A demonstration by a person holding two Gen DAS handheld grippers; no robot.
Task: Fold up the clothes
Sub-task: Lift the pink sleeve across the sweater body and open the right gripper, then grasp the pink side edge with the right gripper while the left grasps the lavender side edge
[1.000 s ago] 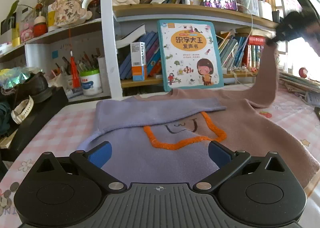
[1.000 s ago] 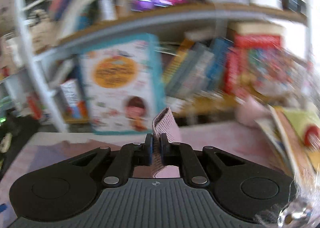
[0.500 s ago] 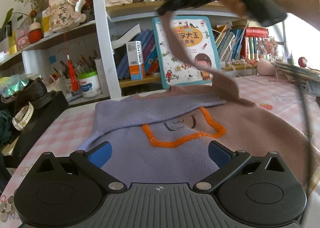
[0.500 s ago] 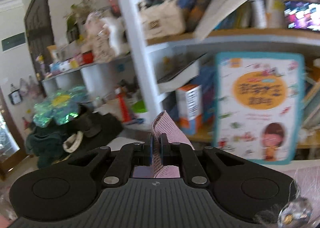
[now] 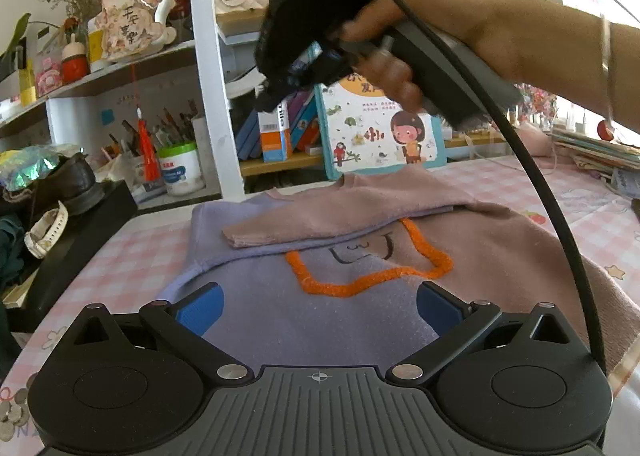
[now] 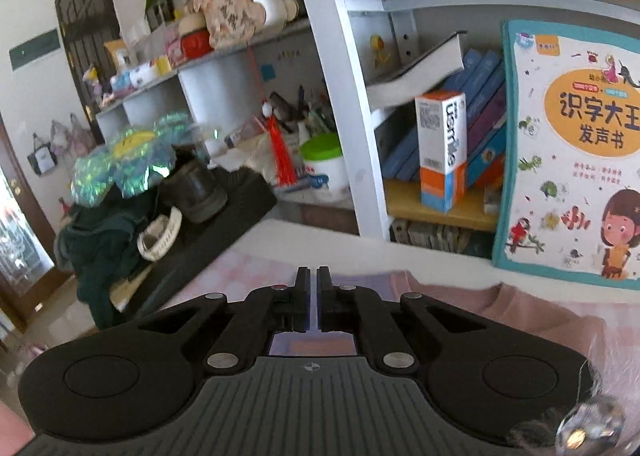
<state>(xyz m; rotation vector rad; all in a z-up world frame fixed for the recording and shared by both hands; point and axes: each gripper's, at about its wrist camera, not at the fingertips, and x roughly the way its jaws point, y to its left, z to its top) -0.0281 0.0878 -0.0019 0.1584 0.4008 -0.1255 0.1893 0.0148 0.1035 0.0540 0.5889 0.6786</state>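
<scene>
A purple and pink sweater (image 5: pixel 320 296) with an orange outlined patch lies flat on the checked table. Its purple sleeve is folded across the chest, and the pink sleeve (image 5: pixel 328 217) lies folded over it. My left gripper (image 5: pixel 318 306) is open and empty, low over the sweater's near hem. My right gripper (image 5: pixel 280 95) hangs in the air above the folded sleeves, held by a hand. In the right wrist view the right gripper (image 6: pixel 313 288) is shut with nothing between the fingers; the sweater's pink edge (image 6: pixel 500 308) shows below it.
A bookshelf (image 5: pixel 216 67) with books stands behind the table, with a children's book (image 5: pixel 380 131) leaning at the table's far edge. A black box (image 5: pixel 72 232) with a shoe and watch is at the left. Stacked books (image 5: pixel 596 151) lie at the right. A cable (image 5: pixel 560 240) hangs from the right gripper.
My right gripper carried the pink sleeve leftward across the chest, let it go on the purple sleeve, and rose empty. The left gripper has not moved.
</scene>
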